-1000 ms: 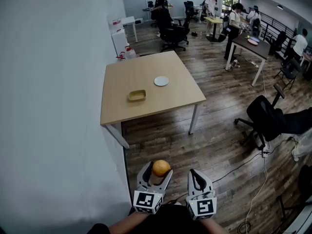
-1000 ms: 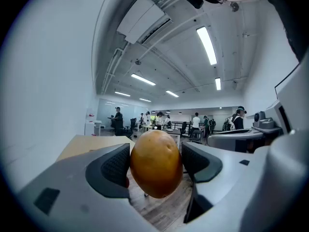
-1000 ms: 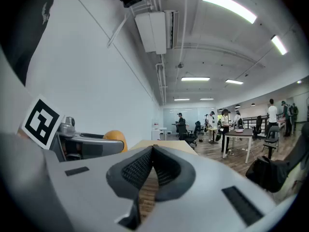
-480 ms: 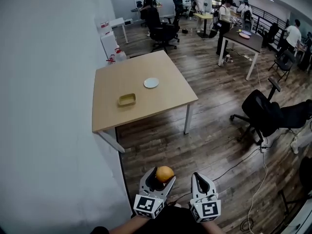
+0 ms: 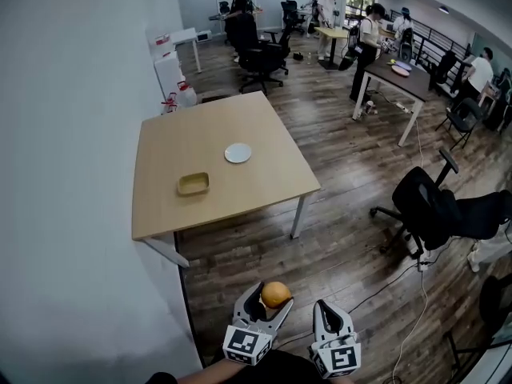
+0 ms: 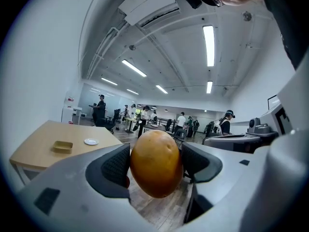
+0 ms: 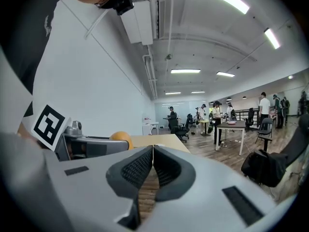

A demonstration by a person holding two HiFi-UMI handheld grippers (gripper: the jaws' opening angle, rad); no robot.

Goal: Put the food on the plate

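The left claw [image 6: 154, 164] is closed on the food [image 6: 155, 153], a round, smooth orange-yellow piece. One ribbed pad presses it from each side, and it bulges above and below them. In the head view this claw [image 5: 270, 302] sits at the near edge of the picture, over bare wooden floor [image 5: 344, 238], with the food [image 5: 275, 294] at its tip. Just to its right, the right claw [image 7: 152, 170] has its two pads pressed together with nothing between them. It is held level with the left one [image 5: 329, 320] and takes no part in the carrying.

Well beyond both claws, to the far left, stands a square wooden surface [image 5: 200, 130] against a pale wall. On it lies the plate [image 5: 238, 153], small, white and bare. A shallow yellow dish [image 5: 193, 184] sits nearer and to its left, apart from the plate. A black office chair [image 5: 428, 210] stands on the right, and people work at desks at the far end of the room.

Over the last second the surface and the plate have drifted left and closer in the head view, while the claws kept their place and the grip on the food held. This looks like the walk toward the plate. The food is still well apart from it, so the placing has not begun.
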